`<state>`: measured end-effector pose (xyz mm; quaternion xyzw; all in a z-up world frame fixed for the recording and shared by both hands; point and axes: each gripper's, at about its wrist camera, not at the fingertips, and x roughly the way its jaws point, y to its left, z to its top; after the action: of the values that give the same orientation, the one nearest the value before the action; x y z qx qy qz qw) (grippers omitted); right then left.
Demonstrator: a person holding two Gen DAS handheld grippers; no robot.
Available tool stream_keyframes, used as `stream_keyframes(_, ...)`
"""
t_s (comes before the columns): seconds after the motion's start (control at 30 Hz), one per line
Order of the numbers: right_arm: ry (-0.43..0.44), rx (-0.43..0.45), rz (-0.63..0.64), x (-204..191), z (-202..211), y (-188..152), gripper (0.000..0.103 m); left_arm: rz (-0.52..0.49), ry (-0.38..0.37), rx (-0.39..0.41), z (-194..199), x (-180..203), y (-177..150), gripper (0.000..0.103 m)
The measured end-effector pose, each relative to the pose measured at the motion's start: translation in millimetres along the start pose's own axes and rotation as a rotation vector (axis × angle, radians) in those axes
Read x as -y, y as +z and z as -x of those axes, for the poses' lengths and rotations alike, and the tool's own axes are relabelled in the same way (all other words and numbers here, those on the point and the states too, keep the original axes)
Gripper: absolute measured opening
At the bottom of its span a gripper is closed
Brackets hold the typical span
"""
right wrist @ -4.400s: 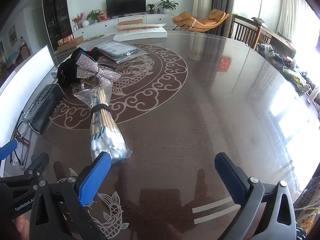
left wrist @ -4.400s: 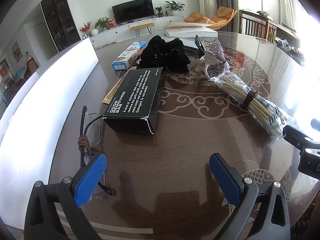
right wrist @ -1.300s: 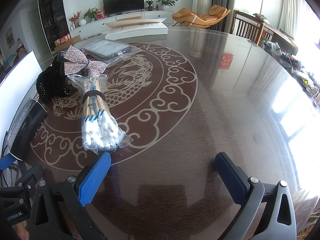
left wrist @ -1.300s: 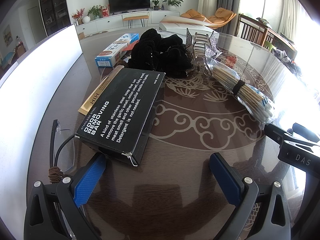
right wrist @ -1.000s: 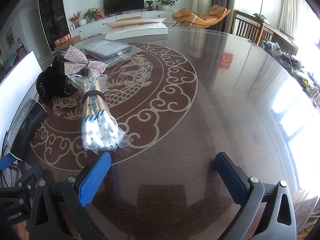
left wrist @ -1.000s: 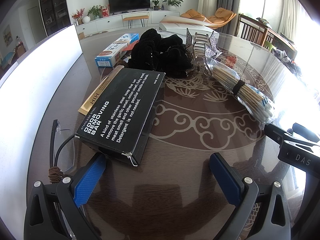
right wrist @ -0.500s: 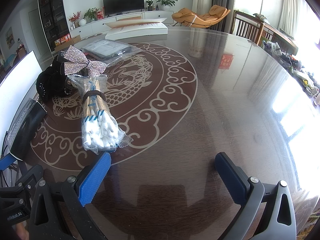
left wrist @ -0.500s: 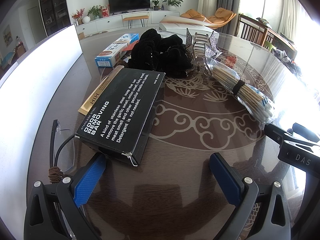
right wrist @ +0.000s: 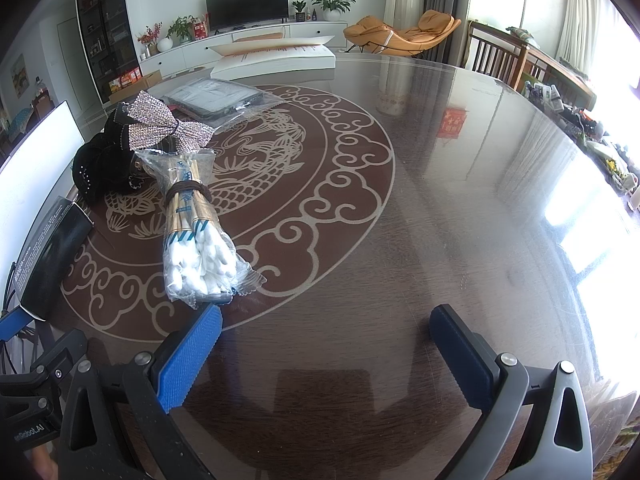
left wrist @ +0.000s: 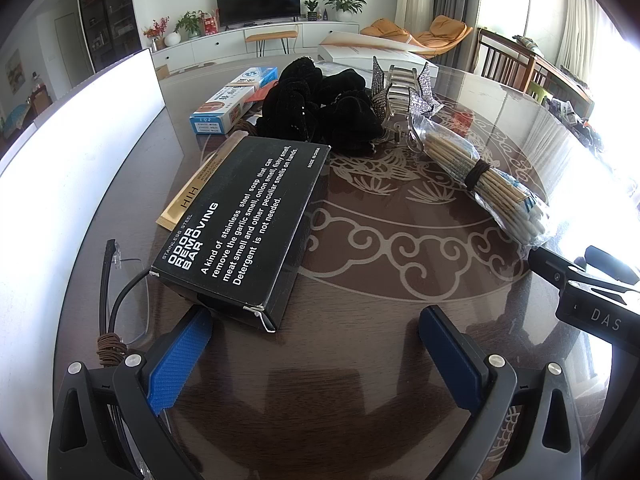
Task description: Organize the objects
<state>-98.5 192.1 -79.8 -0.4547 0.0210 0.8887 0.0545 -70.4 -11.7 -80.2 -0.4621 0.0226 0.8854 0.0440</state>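
On the left of the left wrist view, a pair of glasses (left wrist: 110, 280) lies at the table (left wrist: 360, 344) edge with a brown hair tie (left wrist: 110, 346) wound on its temple. Next is the black box (left wrist: 248, 224), printed "STAINLESS STEEL ODOR REMOVING BAR", "A kind of stainless steel soap that can remove the garlic smell, onion smell, fishy smell, meat smell and other peculiar smells on hands. Detergent is not needed." and "MADE IN CHINA". Its near corner sits just beyond the left gripper's (left wrist: 316, 344) left blue pad. A tan sleeve marked "HIH" (left wrist: 196, 188) pokes out from under the box, and behind it lies a blue-and-white carton (left wrist: 232, 102) whose print is too small to read. Black scrunchies (left wrist: 324, 108) touch a rhinestone hair claw (left wrist: 402, 90). To the right lies the bagged bundle of cotton swabs (left wrist: 484, 184), bound by a dark band. At the far right, the right gripper's body shows the letters "DAS".

In the right wrist view, the swab bag's end lies just beyond the right gripper's (right wrist: 326, 344) left pad.

Both tools have their pads wide apart, holding nothing. Nothing has shifted over the last second; 4.4 seconds ago both grippers were farther back from the box and the swabs.
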Motion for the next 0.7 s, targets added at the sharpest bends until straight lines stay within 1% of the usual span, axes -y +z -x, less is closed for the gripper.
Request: stream_keyframes(0.7, 0.0, 0.0, 0.0, -0.3, -0.5, 0.0, 0.103, -0.006, -0.007, -0.005, 0.7, -0.3, -0.2, 0.103)
